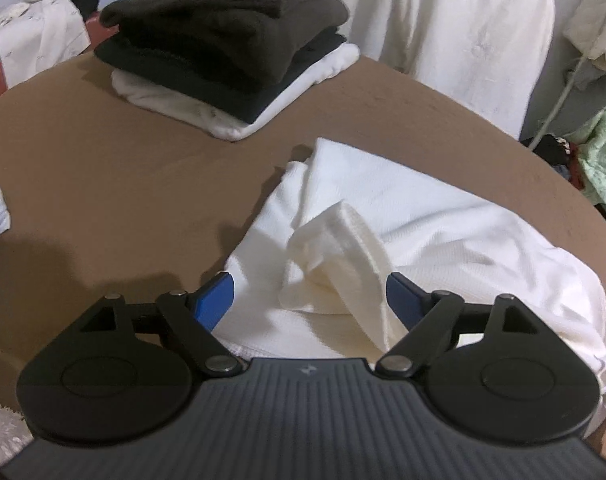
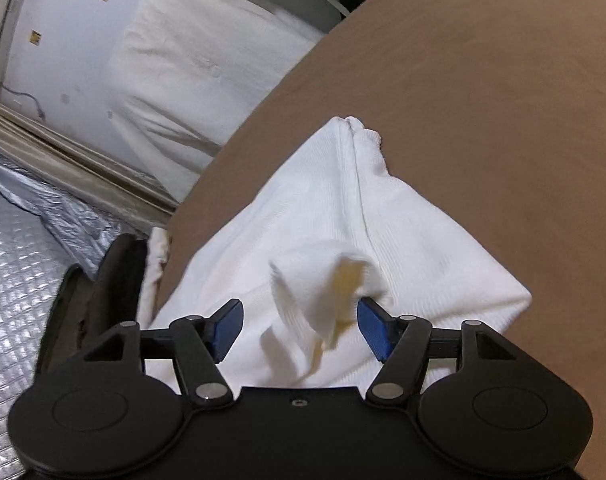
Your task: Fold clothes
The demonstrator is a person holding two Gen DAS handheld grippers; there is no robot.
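Lying between both wide-open tongs, white garment, ungripped.

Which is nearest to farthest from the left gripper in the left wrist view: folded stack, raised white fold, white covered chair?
1. raised white fold: between the open left gripper fingers.
2. folded stack: mid-table, ahead-left.
3. white covered chair: beyond the table's far edge, ahead-right.

The left black two-finger gripper with blue pads points forward and down, its jaws spread wide apart, gripping nothing. The right black two-finger gripper with blue pads is angled the same way, its jaws likewise wide apart, blue fingertips clear of each other.
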